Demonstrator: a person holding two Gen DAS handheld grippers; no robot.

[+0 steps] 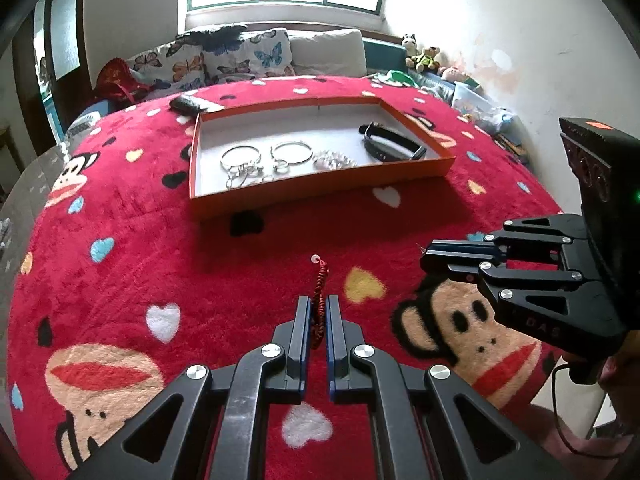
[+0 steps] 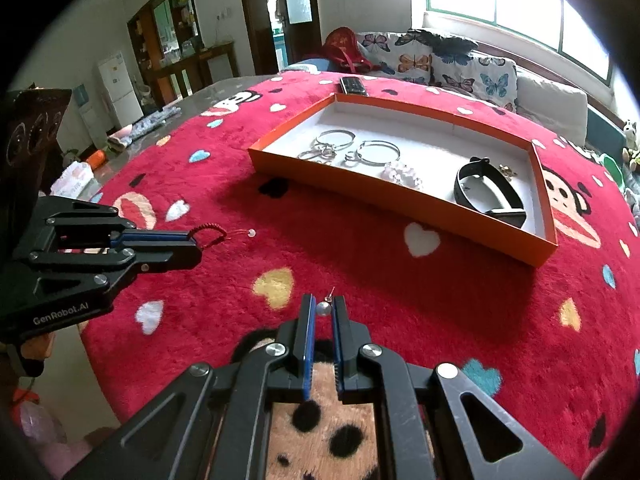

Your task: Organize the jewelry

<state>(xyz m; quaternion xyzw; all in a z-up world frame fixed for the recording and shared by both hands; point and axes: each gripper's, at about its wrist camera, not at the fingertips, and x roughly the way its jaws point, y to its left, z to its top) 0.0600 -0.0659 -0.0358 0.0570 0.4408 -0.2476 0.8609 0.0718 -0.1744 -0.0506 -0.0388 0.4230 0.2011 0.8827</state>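
Observation:
My left gripper (image 1: 318, 306) is shut on a red braided cord bracelet (image 1: 320, 280) with a white bead at its end; it also shows in the right wrist view (image 2: 212, 236), held just above the red blanket. My right gripper (image 2: 323, 307) is shut on a small pearl stud earring (image 2: 323, 308), its pin pointing forward. An orange tray (image 1: 320, 192) with a white floor lies ahead and holds silver bangles (image 1: 240, 158), small rings, a clear bead bracelet (image 1: 334, 160) and a black watch band (image 1: 390, 146). The tray (image 2: 400, 200) lies ahead-right in the right wrist view.
A red plush monkey-print blanket (image 1: 160, 240) covers the round table. A black remote (image 1: 188, 104) lies behind the tray. A sofa with butterfly cushions (image 1: 240, 56) stands beyond the table, with soft toys (image 1: 424, 56) at the right.

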